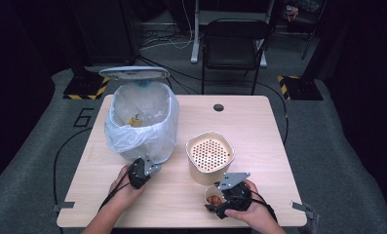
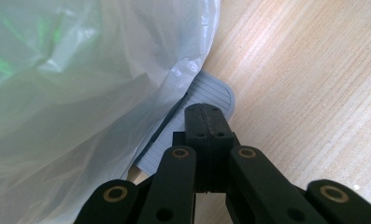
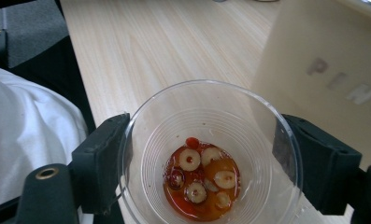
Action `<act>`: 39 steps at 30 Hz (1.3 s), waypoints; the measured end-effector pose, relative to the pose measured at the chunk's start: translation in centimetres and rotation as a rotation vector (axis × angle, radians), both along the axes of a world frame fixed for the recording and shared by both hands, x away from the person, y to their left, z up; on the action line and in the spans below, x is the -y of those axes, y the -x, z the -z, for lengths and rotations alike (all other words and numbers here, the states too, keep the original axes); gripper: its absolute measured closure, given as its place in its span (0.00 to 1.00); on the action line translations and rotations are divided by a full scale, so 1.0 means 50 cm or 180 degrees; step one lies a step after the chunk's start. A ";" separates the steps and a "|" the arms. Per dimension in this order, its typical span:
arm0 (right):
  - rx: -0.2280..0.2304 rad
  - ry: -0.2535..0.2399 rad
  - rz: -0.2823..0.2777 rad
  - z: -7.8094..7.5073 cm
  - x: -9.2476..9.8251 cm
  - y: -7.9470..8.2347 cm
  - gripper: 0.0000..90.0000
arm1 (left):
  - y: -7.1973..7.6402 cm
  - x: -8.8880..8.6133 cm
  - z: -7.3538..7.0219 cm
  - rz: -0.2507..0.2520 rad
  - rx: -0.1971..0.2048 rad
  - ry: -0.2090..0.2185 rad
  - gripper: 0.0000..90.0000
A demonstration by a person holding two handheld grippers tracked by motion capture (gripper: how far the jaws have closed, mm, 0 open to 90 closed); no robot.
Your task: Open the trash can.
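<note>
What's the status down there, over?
Left hand-held gripper shut, pressing the bin pedal. Right hand-held gripper clamped on clear cup of red liquid and slices. Strainer tub close beside.

1. I have a light wooden table [image 1: 259, 126] in front of me, pale grain running along its length, with a small dark round hole [image 1: 218, 107] near its far edge.
2. On its far left stands a bin lined with a translucent white bag [image 1: 141, 122], its lid [image 1: 134, 73] tipped up behind.
3. At the bin's foot, in my left gripper view, a grey ribbed pedal [image 2: 192, 121] lies low over the wood.
4. Near the middle sits a beige container [image 1: 209, 157] with a perforated insert.
5. Just beside it, toward me, is a clear plastic cup [image 3: 206, 154] with reddish liquid and sliced pieces; whether it rests on the wood I cannot tell.
</note>
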State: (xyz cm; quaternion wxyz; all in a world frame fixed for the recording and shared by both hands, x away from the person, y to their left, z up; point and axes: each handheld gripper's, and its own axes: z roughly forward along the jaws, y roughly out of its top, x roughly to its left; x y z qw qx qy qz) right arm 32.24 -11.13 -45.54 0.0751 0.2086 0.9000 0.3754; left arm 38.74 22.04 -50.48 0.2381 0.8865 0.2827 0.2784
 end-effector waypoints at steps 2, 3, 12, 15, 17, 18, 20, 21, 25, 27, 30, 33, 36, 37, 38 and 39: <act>-0.0039 -0.0004 0.0092 -0.002 0.008 -0.002 0.23 | 0.000 0.000 0.000 0.0005 0.0003 0.0005 1.00; -0.0019 0.0018 0.0087 -0.002 0.014 -0.005 0.23 | 0.000 0.000 0.000 0.0006 0.0002 0.0004 1.00; 0.0022 0.0013 0.0536 -0.012 0.088 -0.043 0.23 | 0.000 0.000 0.000 -0.0007 -0.0026 0.0010 1.00; 0.0035 0.0016 0.0720 -0.015 0.118 -0.060 0.23 | 0.000 0.000 0.000 -0.0005 -0.0005 0.0006 1.00; 0.0039 0.0029 0.0808 -0.015 0.137 -0.072 0.23 | 0.000 0.000 0.000 -0.0005 -0.0010 0.0012 1.00; 0.0029 0.0023 0.0868 -0.014 0.146 -0.077 0.23 | 0.000 0.000 0.000 -0.0005 -0.0020 0.0004 1.00; 0.0003 0.0030 0.1011 -0.013 0.162 -0.087 0.23 | 0.000 0.000 0.000 -0.0004 -0.0004 0.0004 1.00; 0.0025 0.0018 0.1037 -0.012 0.170 -0.094 0.23 | 0.000 0.000 0.000 -0.0006 -0.0010 0.0012 1.00; 0.0021 0.0062 0.1172 -0.010 0.191 -0.108 0.23 | 0.000 0.000 0.000 -0.0004 -0.0004 0.0006 1.00; -0.0003 0.0062 0.1269 -0.009 0.208 -0.119 0.23 | 0.000 0.000 0.000 -0.0003 -0.0008 0.0007 1.00; -0.0017 0.0072 0.1293 -0.009 0.222 -0.126 0.23 | 0.000 0.000 0.000 -0.0002 -0.0023 0.0002 1.00; -0.0015 0.0028 0.1339 -0.007 0.229 -0.131 0.23 | 0.000 0.000 0.001 -0.0002 -0.0002 0.0013 1.00; -0.0045 -0.0017 0.1362 -0.005 0.234 -0.134 0.22 | 0.000 0.000 0.001 0.0002 -0.0003 0.0012 1.00; -0.0040 -0.0023 0.1352 -0.004 0.235 -0.136 0.21 | 0.000 0.000 0.000 0.0003 -0.0002 0.0009 1.00; -0.0040 -0.0023 0.1352 -0.004 0.235 -0.136 0.21 | 0.000 0.000 0.000 0.0003 -0.0002 0.0009 1.00; -0.0025 -0.0040 0.1351 -0.004 0.237 -0.137 0.21 | 0.000 0.000 0.000 -0.0001 0.0002 0.0008 1.00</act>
